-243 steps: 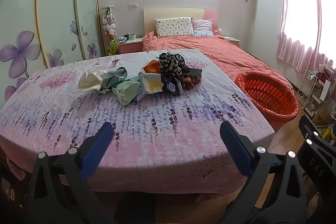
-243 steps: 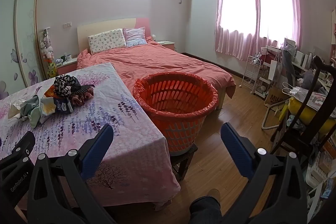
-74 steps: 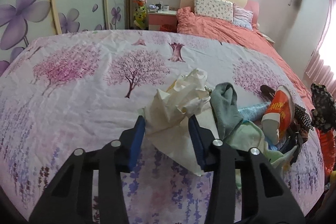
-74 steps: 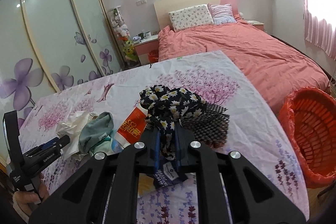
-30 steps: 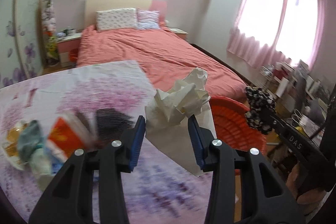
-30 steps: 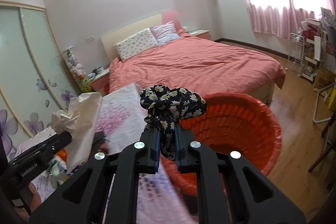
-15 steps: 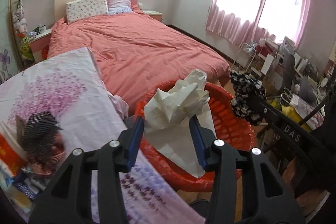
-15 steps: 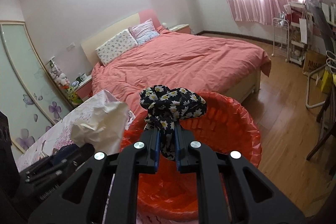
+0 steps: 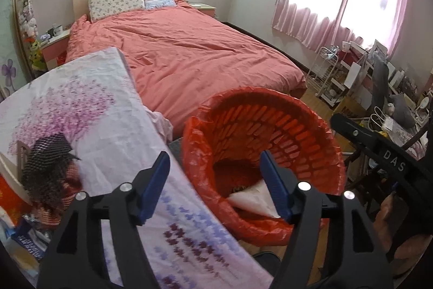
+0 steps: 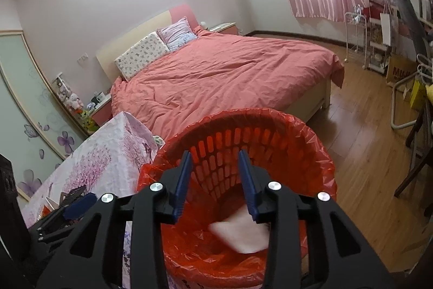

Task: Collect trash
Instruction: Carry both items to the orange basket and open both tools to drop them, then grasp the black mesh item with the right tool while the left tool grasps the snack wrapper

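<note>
The red laundry basket (image 9: 311,132) lined with a red plastic bag stands beside the flower-print table (image 9: 89,110); it also shows in the right wrist view (image 10: 305,142). My left gripper (image 9: 215,180) is open and empty at the basket's near rim. My right gripper (image 10: 215,179) is open and empty over the basket. The crumpled white paper (image 9: 251,198) lies inside the basket and shows in the right wrist view (image 10: 240,233). The floral cloth is not visible. Remaining trash, a black mesh item (image 9: 48,153) and packets, lies on the table at left.
A bed with a salmon cover (image 9: 194,50) lies behind the basket. Wire shelves and a cluttered desk (image 9: 379,88) stand at right under pink curtains. Wooden floor (image 10: 360,132) stretches right of the basket. A nightstand (image 9: 54,45) sits by the headboard.
Both grippers have opened. The white paper has dropped from the left gripper into the basket, and the floral cloth has left the right gripper.
</note>
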